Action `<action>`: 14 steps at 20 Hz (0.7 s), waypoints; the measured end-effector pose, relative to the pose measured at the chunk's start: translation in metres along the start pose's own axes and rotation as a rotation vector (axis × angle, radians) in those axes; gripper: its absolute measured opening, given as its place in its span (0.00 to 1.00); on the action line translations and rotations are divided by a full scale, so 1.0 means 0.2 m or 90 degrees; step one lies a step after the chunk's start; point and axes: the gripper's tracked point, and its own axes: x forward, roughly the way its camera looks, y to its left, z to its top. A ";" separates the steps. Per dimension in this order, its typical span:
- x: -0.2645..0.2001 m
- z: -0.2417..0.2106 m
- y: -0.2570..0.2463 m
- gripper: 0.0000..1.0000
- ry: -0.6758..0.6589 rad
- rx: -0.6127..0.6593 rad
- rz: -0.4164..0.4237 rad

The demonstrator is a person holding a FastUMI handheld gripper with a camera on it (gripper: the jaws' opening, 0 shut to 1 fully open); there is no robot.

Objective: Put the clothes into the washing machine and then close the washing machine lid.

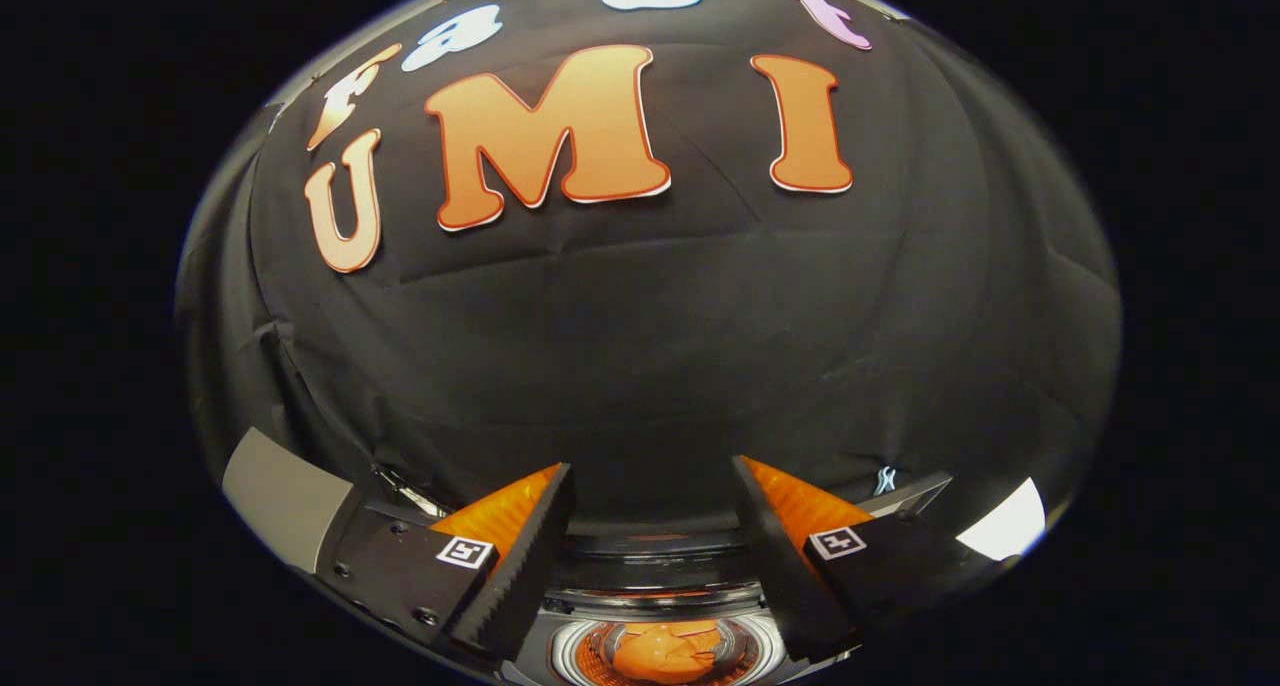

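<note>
Ahead, black cloth wall [650,346]; gripper [652,486] spread, seemingly empty.

Booth wall [650,346] was matt black cloth with soft creases, hand-held gripper [652,486] stood open with nothing between its toothed, ridged fingers [520,576], washing machine [665,606] looked glossy, a shiny ring around its opening, orange clothes [665,656] inside looked smooth, slightly shiny.

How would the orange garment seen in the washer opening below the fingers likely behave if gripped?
The orange garment looks crumpled, so probably floppy and light. It would likely drape and sag from a pinch. The gripper is open, holding nothing.
</note>
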 end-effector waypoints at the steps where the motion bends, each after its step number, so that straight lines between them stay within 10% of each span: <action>1: 0.01 0.00 -0.01 0.99 0.002 0.002 -0.002; 14: -0.09 -0.10 -0.02 1.00 -0.002 -0.031 -0.009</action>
